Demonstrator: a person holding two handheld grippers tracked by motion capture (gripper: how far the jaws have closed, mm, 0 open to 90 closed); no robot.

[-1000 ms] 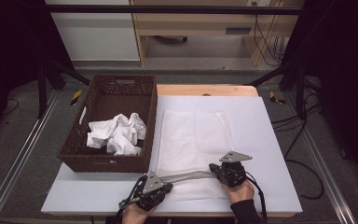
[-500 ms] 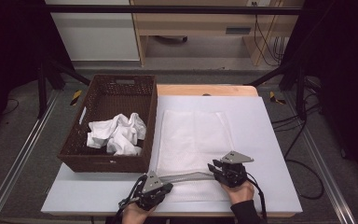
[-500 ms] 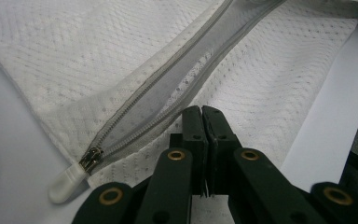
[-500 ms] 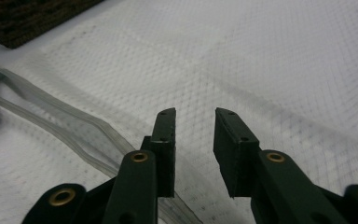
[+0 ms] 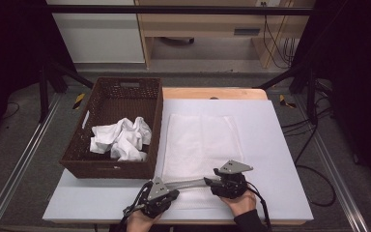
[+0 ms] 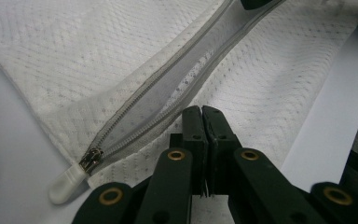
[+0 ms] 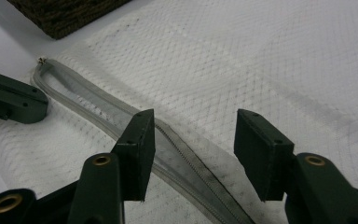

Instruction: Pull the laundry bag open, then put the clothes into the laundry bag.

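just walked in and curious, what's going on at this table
A person works the zipper of a white mesh laundry bag lying flat on the table, a tool in each hand. The zipper gapes open along the bag's near edge. The left tool is shut at the fabric by the zipper. The right tool has just been opening, its jaws astride the zipper without pressing it. White cloths sit bunched in a wicker basket beside the bag.
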